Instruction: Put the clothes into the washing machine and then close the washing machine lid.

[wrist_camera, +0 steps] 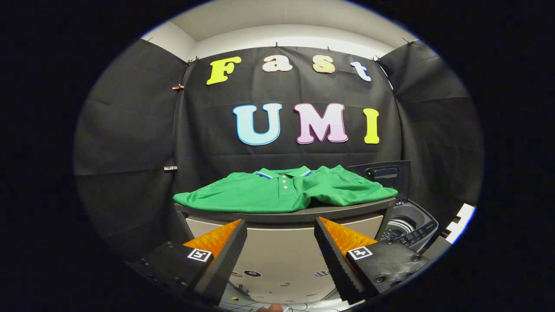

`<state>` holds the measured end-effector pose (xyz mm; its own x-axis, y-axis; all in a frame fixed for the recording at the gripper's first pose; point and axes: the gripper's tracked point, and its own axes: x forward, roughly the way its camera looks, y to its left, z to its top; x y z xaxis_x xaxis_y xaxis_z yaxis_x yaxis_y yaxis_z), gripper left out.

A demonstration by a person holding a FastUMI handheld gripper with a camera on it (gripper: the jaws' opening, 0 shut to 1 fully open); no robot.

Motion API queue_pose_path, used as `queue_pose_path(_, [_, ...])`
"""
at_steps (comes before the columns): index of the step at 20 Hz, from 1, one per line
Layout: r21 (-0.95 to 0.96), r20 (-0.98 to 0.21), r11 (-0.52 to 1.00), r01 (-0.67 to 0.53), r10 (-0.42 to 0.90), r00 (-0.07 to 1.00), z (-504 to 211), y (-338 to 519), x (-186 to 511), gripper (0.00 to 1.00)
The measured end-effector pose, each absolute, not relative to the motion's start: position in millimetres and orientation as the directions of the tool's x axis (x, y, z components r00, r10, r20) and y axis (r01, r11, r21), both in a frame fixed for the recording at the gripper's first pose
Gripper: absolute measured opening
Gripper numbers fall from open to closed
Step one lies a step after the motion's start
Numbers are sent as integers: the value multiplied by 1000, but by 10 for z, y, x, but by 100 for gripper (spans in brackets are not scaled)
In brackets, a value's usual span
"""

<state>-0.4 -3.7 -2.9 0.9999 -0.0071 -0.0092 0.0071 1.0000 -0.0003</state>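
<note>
Two black-padded fingers of my tool (280,225) sit nearest to me, spread wide apart with nothing between them, so I am holding nothing at all. Just past their tips, at twelve o'clock, I see the pale front of a cabinet, and above it the dark edge of the tabletop (243,215) that carries the clothes. On that surface lies a green polo shirt (282,193), spread flat with its collar and button placket facing me, roughly centred on the gap between my fingers. Its long axis runs across my line of approach, from nine o'clock to three o'clock, with one sleeve drooping slightly over the front edge of the tabletop at about eleven. So the shirt lies straight ahead and higher than my fingertips, and I judge I must lift and push forward to reach its near hem, closing on the fabric where it bunches near the placket. Farther off, at about two o'clock and lower than the tabletop, stands the washing machine (409,225), its lid (381,173) raised upright behind the drum opening. Carrying the shirt there would, I reckon, mean swinging rightward and down once I have it.
</note>
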Motion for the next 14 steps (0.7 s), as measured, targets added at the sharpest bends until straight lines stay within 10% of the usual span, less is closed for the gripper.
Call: queue_pose_path(14, [53, -7, 999, -10, 10, 1000, 582, 38, 437, 99])
